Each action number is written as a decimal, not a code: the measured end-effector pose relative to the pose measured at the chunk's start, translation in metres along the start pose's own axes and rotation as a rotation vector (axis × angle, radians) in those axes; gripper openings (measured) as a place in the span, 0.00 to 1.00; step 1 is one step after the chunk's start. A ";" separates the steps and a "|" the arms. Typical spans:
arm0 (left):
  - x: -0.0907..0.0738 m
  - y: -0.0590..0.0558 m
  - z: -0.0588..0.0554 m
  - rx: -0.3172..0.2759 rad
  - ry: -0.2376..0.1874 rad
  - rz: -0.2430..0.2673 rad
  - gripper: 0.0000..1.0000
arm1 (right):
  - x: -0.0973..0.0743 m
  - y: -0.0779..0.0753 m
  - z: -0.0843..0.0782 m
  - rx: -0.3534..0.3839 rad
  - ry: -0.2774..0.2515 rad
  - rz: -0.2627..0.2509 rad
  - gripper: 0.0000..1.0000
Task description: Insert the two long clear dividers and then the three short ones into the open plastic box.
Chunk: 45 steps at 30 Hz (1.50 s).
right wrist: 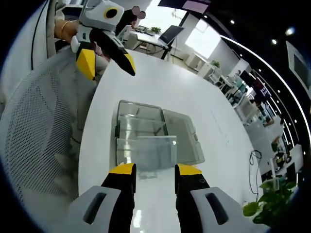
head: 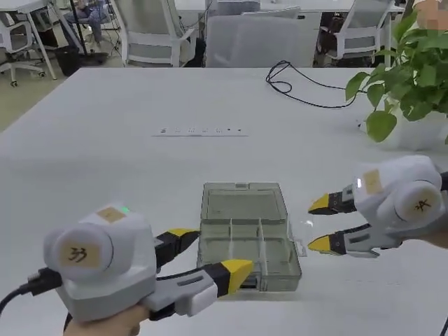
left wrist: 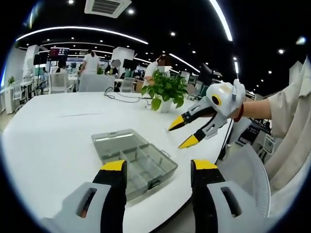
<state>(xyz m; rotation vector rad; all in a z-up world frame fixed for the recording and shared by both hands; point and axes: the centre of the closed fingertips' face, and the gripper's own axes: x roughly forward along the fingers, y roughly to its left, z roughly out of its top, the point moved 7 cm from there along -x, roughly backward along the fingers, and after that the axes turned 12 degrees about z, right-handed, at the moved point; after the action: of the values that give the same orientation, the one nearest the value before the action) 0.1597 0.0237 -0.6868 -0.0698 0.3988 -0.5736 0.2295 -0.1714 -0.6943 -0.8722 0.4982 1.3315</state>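
Observation:
The open clear-grey plastic box (head: 245, 260) lies near the table's front edge, with its lid (head: 243, 203) folded back flat. Clear partitions stand inside its tray (left wrist: 138, 162). A clear divider (right wrist: 146, 151) lies flat on the table against the box's right side, just ahead of my right gripper (right wrist: 154, 169). That gripper (head: 323, 224) hovers open to the right of the box, nothing between its fingers. My left gripper (head: 210, 252) is open at the box's front left corner, one fingertip on each side of that corner. Its jaws (left wrist: 158, 165) hold nothing.
A potted plant (head: 413, 77) stands at the right rear and a black cable (head: 301, 87) loops beside it. A flat white strip (head: 199, 131) lies mid-table. Office chairs (head: 150, 31) line the far edge. A person's sleeve (left wrist: 291, 111) is behind the right gripper.

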 end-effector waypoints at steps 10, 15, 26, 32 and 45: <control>0.003 -0.004 0.003 -0.074 -0.023 -0.056 0.40 | 0.006 0.010 0.037 -0.067 -0.096 -0.002 0.32; 0.005 -0.004 0.003 -0.125 -0.027 -0.069 0.36 | 0.011 0.016 0.052 -0.099 -0.132 0.010 0.32; 0.007 -0.001 0.002 -0.232 -0.036 -0.096 0.17 | 0.015 0.021 0.072 -0.144 -0.173 0.019 0.32; 0.007 -0.001 0.004 -0.276 -0.042 -0.118 0.08 | 0.016 0.023 0.078 -0.169 -0.183 0.020 0.32; 0.010 0.002 0.003 -0.338 -0.024 -0.125 0.00 | 0.019 0.021 0.084 -0.192 -0.187 0.003 0.32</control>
<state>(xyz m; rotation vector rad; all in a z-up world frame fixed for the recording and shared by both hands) 0.1690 0.0197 -0.6881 -0.4280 0.4671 -0.6235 0.1992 -0.0940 -0.6635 -0.8923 0.2285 1.4641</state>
